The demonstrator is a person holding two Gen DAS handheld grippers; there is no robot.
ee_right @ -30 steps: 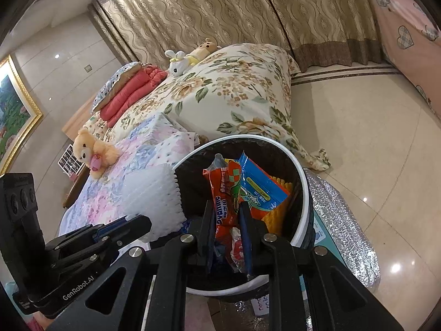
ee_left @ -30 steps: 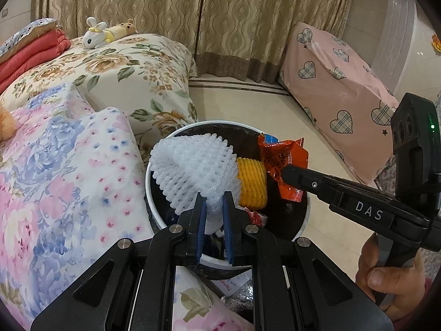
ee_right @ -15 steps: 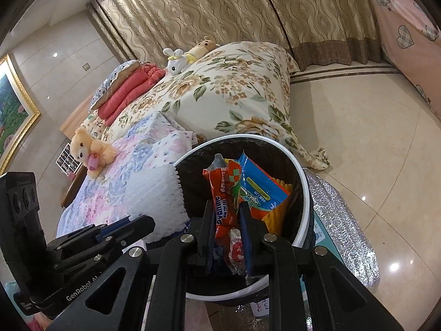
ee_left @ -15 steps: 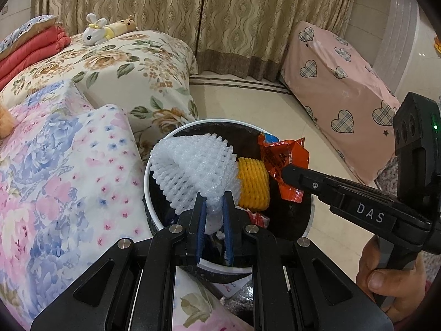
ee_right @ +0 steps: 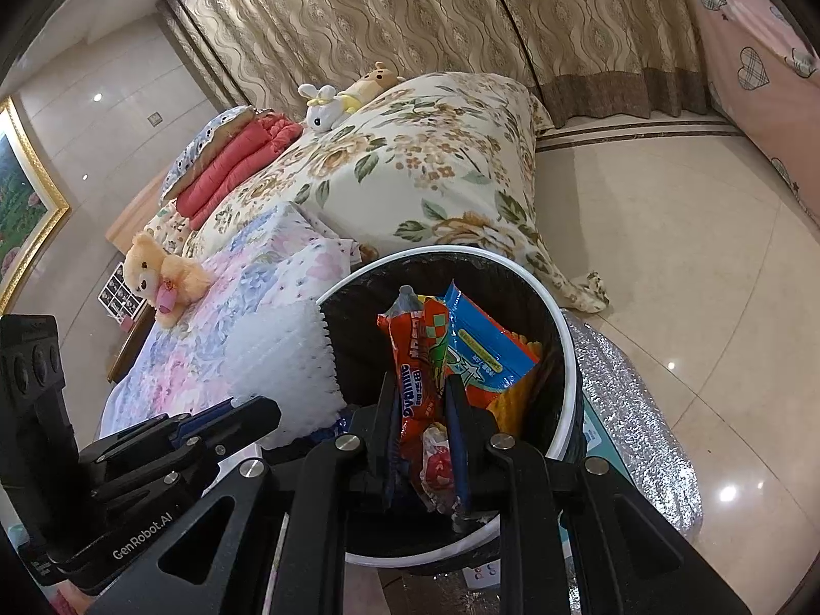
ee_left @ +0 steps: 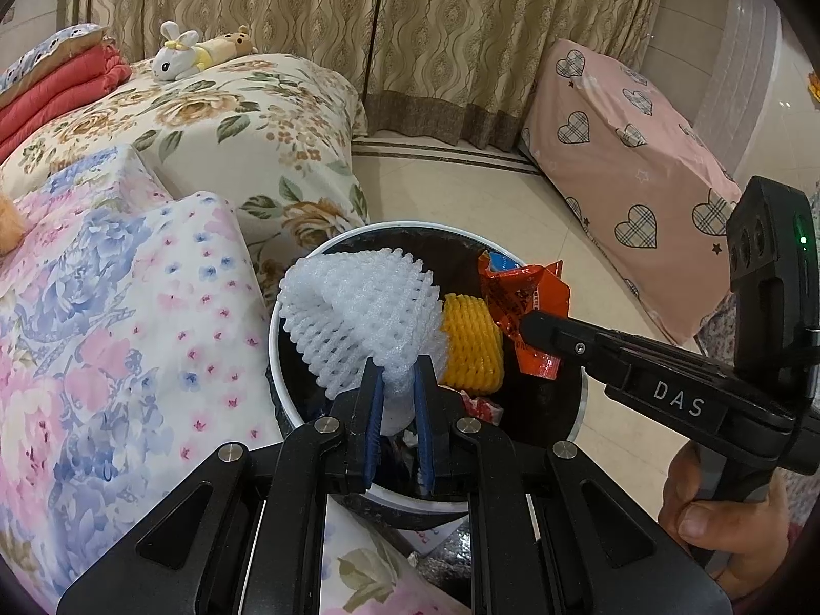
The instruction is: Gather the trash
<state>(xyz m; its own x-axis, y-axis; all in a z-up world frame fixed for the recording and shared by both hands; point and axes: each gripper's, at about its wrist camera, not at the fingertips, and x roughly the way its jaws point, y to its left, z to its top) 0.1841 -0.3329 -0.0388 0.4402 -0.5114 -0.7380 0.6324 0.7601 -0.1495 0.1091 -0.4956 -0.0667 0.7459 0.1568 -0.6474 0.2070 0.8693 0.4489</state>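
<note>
1. Nothing moved since a second ago; both grippers hold still over one bin (ee_left: 579, 428).
2. Left gripper (ee_left: 398, 382) jaws pinch one white foam net (ee_left: 359, 307).
3. Right gripper (ee_right: 421, 407) jaws clamp one orange snack wrapper (ee_right: 417, 359); one yellow net (ee_left: 471, 348) inside the bin.

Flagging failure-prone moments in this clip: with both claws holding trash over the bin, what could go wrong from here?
1. The left claw pinches only a corner of the white foam net, which overhangs the bin's rim; released there, it might land on the bed.
2. The right claw grips several wrappers bunched together; one might cling and lift back out.
</note>
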